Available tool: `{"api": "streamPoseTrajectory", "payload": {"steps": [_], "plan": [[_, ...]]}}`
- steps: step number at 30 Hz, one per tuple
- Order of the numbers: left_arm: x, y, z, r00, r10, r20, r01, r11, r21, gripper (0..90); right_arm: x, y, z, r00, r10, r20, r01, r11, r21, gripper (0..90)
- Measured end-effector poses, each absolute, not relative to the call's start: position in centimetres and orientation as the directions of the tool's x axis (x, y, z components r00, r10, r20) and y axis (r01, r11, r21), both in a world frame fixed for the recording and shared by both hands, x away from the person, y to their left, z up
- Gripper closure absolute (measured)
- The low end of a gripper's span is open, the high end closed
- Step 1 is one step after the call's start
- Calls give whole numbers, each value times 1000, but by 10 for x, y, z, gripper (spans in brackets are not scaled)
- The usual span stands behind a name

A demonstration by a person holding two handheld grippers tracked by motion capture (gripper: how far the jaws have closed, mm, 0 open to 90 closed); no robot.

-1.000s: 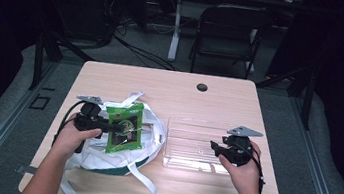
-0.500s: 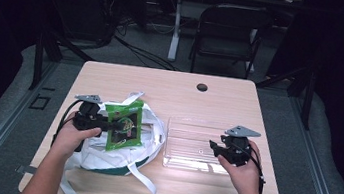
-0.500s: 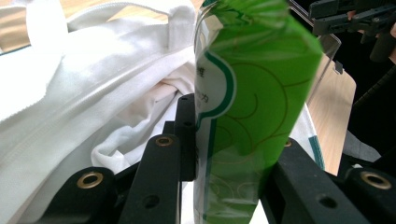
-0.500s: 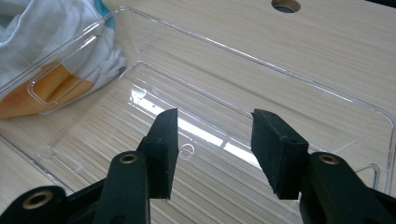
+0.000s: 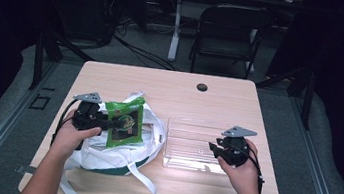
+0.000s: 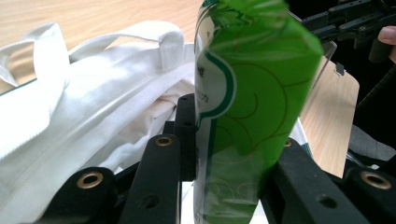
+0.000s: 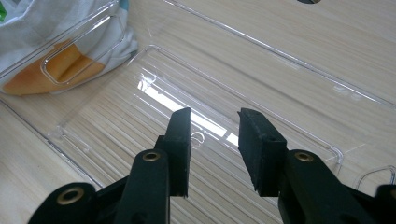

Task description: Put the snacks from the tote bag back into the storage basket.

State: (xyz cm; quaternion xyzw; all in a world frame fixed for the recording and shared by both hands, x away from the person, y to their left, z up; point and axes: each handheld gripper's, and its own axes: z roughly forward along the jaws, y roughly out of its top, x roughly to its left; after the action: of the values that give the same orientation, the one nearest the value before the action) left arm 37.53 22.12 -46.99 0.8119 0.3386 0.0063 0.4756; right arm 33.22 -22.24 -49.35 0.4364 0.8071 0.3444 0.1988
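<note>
One green snack packet is clamped between the jaws of the left gripper, held upright just above the single white cloth bag with long straps at the left of the table. Its print shows a white panel edged in dark green and pale swirl lines; the characters on it are too small to read. One clear plastic tray lies to the right of the bag, with the right gripper over its near-right edge, its jaws just narrowing and parted on nothing. One black chair stands beyond the table.
</note>
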Motion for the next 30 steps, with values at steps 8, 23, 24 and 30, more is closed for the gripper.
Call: {"api": "streamPoseTrajectory", "payload": {"steps": [8,23,24,30], "plan": [[371,217,-463,791,543,-280,509,-332,794,754,331,-220,-492,-562,826,-38,551,409,728,670],[364,212,-452,819,508,-265,473,-338,813,754,331,-211,-475,-653,756,-42,496,469,731,673],[364,212,-452,820,507,-266,473,-339,813,754,333,-210,-472,-660,750,-39,494,473,729,672],[364,209,-452,825,497,-268,470,-342,814,754,339,-206,-458,-690,723,-28,489,495,718,670]]}}
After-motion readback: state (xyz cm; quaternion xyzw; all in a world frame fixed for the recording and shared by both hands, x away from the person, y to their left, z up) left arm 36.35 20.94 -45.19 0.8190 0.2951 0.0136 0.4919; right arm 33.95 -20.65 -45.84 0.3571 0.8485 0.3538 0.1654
